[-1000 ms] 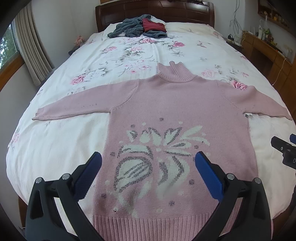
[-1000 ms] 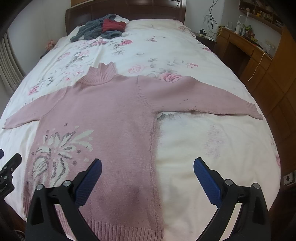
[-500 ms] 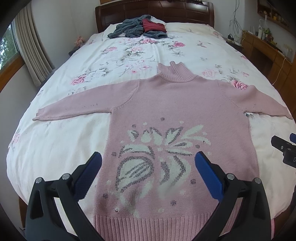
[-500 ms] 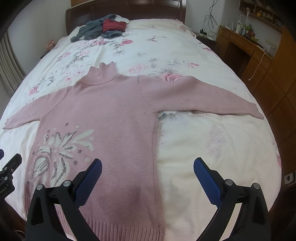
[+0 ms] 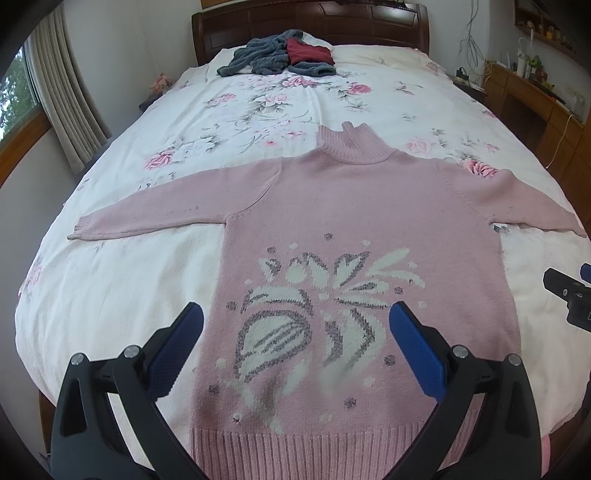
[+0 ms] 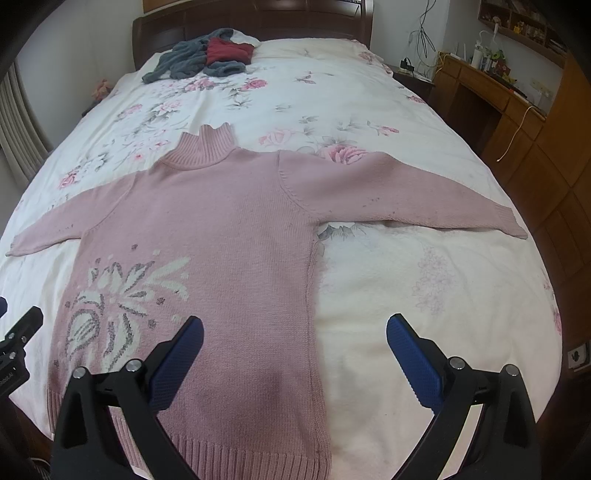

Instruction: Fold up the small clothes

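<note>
A pink knit turtleneck sweater (image 5: pixel 351 218) (image 6: pixel 221 236) lies flat and face up on the bed, both sleeves spread out sideways, collar toward the headboard. A white and grey flower pattern (image 5: pixel 317 306) covers its lower front. My left gripper (image 5: pixel 295 325) hovers open above the sweater's lower half, holding nothing. My right gripper (image 6: pixel 295 336) is open over the sweater's right side seam and hem, also holding nothing. The right gripper's black body (image 5: pixel 569 295) shows at the right edge of the left wrist view.
The bed has a white floral cover (image 5: pixel 258 107) and a dark wooden headboard (image 5: pixel 306 22). A pile of grey and red clothes (image 5: pixel 280 55) (image 6: pixel 207 55) lies near the headboard. A wooden desk (image 6: pixel 491 96) stands right of the bed, curtains (image 5: pixel 62 99) on the left.
Both views have shifted very slightly; the sweater and both open grippers stay essentially where they were.
</note>
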### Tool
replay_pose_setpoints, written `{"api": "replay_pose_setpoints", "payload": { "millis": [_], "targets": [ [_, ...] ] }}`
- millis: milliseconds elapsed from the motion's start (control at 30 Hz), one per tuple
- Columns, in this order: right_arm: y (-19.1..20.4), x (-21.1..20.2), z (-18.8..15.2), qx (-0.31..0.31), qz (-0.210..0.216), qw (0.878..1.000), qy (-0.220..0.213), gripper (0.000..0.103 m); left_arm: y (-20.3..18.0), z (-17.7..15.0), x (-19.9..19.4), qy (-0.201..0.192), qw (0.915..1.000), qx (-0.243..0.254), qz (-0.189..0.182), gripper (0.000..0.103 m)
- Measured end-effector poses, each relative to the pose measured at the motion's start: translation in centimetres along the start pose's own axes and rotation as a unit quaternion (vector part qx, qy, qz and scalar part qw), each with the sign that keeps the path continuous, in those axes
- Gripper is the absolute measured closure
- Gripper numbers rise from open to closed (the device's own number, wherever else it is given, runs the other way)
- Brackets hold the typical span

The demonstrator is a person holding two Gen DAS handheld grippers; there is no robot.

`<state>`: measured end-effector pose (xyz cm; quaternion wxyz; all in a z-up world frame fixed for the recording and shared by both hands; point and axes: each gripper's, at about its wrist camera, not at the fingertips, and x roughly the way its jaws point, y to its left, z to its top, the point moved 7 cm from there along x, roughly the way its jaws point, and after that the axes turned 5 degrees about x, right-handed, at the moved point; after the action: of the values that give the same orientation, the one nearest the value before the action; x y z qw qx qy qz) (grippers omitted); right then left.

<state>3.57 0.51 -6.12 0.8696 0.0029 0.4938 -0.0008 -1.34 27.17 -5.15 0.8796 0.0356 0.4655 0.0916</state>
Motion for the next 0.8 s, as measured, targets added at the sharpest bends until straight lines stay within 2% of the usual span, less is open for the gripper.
{"api": "replay_pose_setpoints", "payload": {
  "millis": [800],
  "targets": [
    [0.16, -0.05, 0.0, 0.0, 0.001, 1.0, -0.001, 0.004, 0.23, -0.11, 0.12, -0.002, 1.0, 0.003, 0.003, 0.003]
  ]
}}
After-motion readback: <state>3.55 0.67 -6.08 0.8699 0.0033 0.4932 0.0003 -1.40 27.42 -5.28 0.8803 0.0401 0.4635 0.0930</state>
